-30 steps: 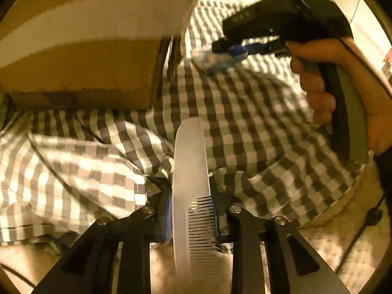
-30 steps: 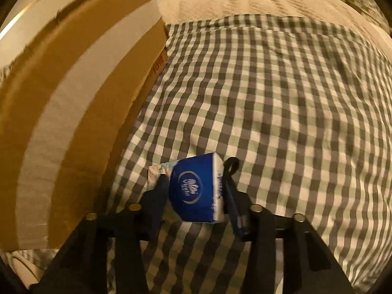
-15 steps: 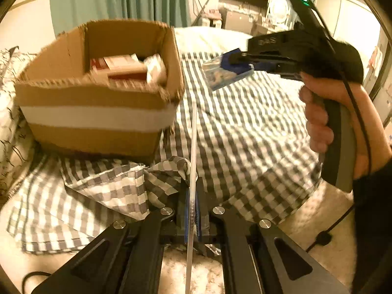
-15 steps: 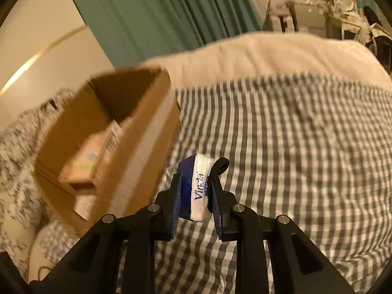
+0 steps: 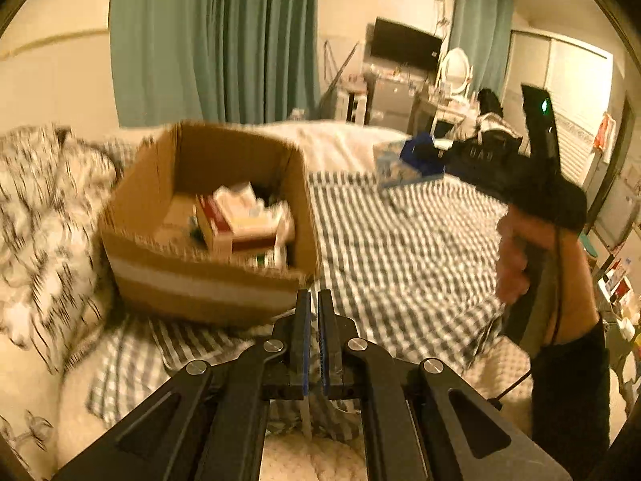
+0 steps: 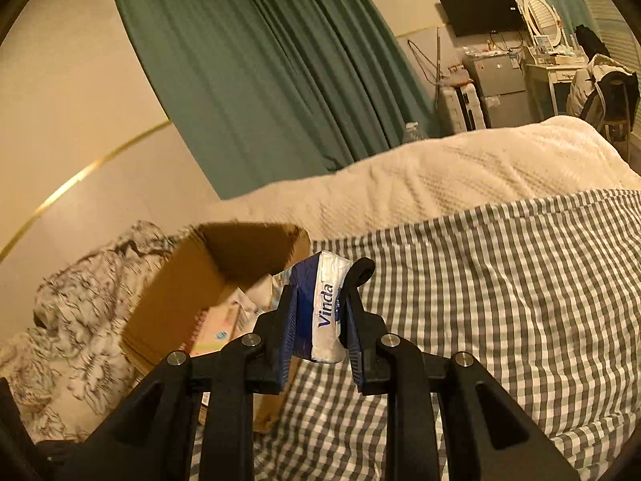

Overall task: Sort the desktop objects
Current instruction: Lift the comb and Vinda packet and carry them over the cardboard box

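Tissues (image 6: 326, 308), pinched in right tongs (image 6: 320, 312), hang over the bed (image 6: 500, 280), box (image 6: 192, 292) at nine o'clock. Left tongs (image 5: 313, 344) clamp a thin comb (image 5: 306, 421).

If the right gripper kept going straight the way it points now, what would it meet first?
Probably the near right rim of the cardboard box, just beyond the right gripper and its tissue pack; depth is unclear, so it might pass over.

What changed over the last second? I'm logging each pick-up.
The left claw closed on the white plastic comb, now edge-on, and lifted it off the grey checked cloth. The right claw tightened on the blue-and-white tissue pack and raised it too. The brown cardboard box stayed put.
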A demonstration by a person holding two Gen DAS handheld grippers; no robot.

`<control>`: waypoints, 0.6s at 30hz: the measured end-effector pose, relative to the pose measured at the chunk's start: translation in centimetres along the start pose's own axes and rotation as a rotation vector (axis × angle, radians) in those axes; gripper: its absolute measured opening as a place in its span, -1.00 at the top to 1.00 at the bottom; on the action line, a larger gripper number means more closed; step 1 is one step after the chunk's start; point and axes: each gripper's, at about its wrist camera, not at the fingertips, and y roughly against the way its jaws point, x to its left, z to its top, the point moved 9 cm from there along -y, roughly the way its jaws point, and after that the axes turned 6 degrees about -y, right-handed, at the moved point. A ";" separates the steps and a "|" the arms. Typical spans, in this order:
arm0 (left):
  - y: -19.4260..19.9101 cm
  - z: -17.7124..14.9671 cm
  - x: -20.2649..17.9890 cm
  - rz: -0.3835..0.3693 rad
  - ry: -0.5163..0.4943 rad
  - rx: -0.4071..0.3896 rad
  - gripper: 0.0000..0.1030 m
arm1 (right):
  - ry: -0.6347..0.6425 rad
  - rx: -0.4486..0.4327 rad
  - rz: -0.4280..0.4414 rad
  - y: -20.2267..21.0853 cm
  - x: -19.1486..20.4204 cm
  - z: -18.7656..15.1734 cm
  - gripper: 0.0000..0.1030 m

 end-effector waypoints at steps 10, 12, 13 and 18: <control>-4.5 -3.0 -0.2 0.027 -0.041 0.144 0.67 | 0.035 -0.090 0.055 2.8 2.8 1.7 0.56; -7.3 -6.7 -1.0 0.029 -0.067 0.246 0.48 | 0.044 -0.106 0.063 3.3 3.3 2.0 0.56; -8.5 -8.3 -1.3 0.025 -0.073 0.294 0.36 | 0.053 -0.114 0.067 3.6 3.6 2.1 0.56; -13.2 -13.3 -2.6 0.041 -0.117 0.434 -0.15 | 0.076 -0.134 0.091 4.4 4.6 2.4 0.56</control>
